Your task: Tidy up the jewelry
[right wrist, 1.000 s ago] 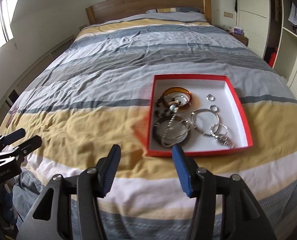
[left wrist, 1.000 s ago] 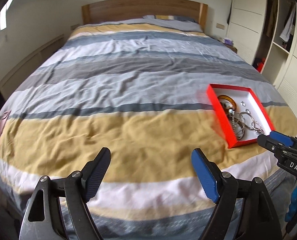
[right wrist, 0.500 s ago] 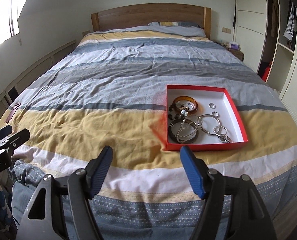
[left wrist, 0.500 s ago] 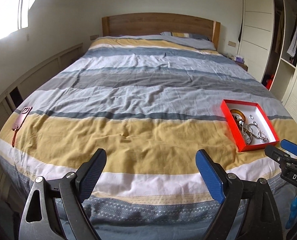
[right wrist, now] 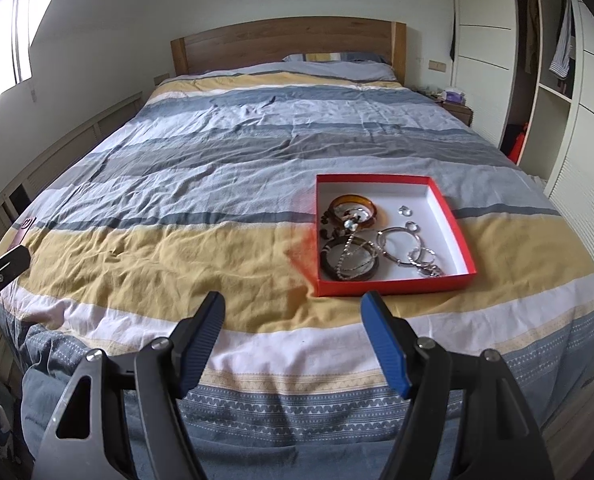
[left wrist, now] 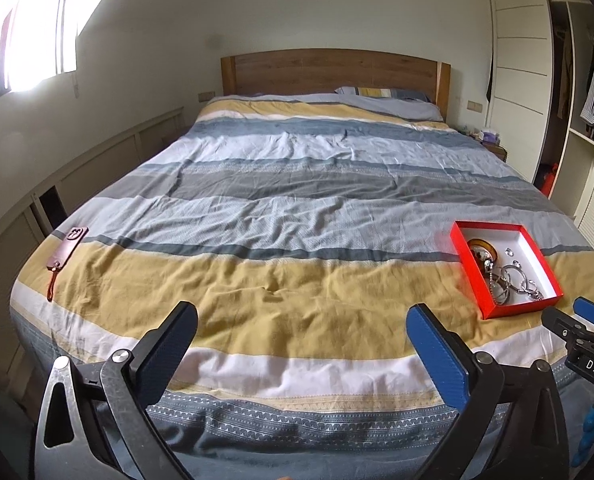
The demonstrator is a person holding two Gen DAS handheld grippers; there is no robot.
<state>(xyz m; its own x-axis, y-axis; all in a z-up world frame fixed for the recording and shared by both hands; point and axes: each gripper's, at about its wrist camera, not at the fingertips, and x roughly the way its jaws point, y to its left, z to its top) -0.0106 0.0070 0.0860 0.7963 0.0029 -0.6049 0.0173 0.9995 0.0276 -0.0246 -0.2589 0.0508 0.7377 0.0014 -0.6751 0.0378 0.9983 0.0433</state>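
Observation:
A red box [right wrist: 393, 286] with a white inside lies on the striped bed cover [right wrist: 201, 248], near the foot of the bed on the right. In it are an amber bangle [right wrist: 353, 202], a dark bangle [right wrist: 349, 264] with a chain across it, silver hoops [right wrist: 397, 240] and small rings [right wrist: 405, 211]. My right gripper [right wrist: 293, 300] hangs open and empty just short of the box's near edge. My left gripper [left wrist: 301, 314] is over the bed's foot, well left of the red box [left wrist: 477, 276], its jaws opening wide with nothing between them.
A phone in a brown case [left wrist: 71, 246] with a strap lies at the bed's left edge. A wooden headboard [left wrist: 333, 70] and pillows are at the far end. A nightstand [right wrist: 457, 108] and open wardrobe [right wrist: 553, 80] stand on the right.
Both grippers have drawn back and risen from the bed, so the box and cover look smaller and farther. Both pairs of jaws stand wider than before.

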